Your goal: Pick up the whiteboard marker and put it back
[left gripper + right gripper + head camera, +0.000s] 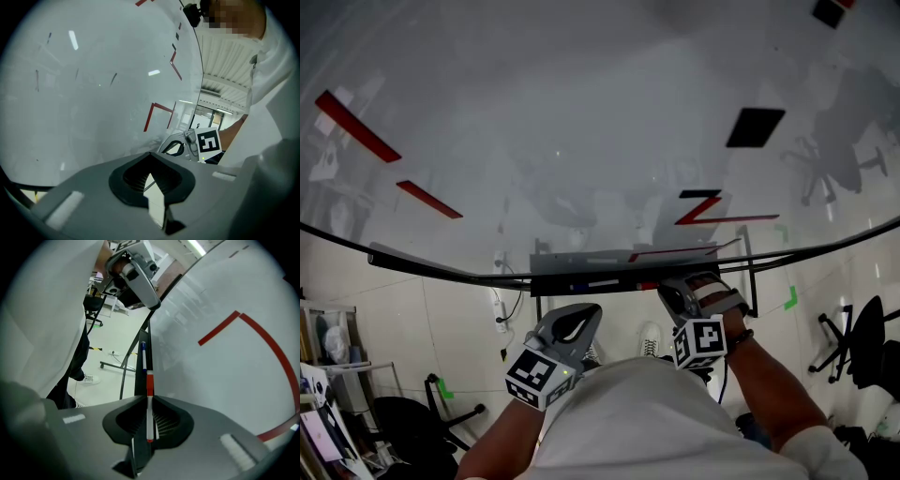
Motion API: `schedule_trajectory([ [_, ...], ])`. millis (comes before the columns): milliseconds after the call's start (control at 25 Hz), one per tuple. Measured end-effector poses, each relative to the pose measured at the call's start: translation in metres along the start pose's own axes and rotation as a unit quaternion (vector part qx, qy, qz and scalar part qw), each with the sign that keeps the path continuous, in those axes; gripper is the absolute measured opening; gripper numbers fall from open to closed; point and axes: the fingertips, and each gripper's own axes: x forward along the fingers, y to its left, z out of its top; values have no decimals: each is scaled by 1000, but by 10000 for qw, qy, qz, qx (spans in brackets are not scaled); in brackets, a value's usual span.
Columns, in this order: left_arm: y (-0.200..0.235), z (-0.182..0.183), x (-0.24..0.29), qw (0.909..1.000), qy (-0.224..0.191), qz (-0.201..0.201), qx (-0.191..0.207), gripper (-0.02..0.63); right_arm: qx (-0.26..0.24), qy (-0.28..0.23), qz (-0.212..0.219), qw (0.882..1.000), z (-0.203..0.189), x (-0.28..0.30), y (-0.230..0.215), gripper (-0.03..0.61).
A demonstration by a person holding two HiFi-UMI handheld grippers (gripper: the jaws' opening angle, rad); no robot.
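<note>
Right gripper (148, 401) pinching the red-capped whiteboard marker (150, 380) beside the whiteboard (225, 380); left gripper (151, 157) pressed together.

Left gripper (150, 157) (jaws together) before whiteboard (93, 93)

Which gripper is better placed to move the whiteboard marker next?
Right. The right gripper has the whiteboard marker between its jaws at the tray. The left gripper holds nothing and is away from the tray.
</note>
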Motion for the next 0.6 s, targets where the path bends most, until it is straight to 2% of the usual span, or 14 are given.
schedule_trajectory([
  [600, 2, -1, -1, 10000, -23, 24, -54, 17, 24, 280, 217, 9994, -13, 24, 5, 40],
])
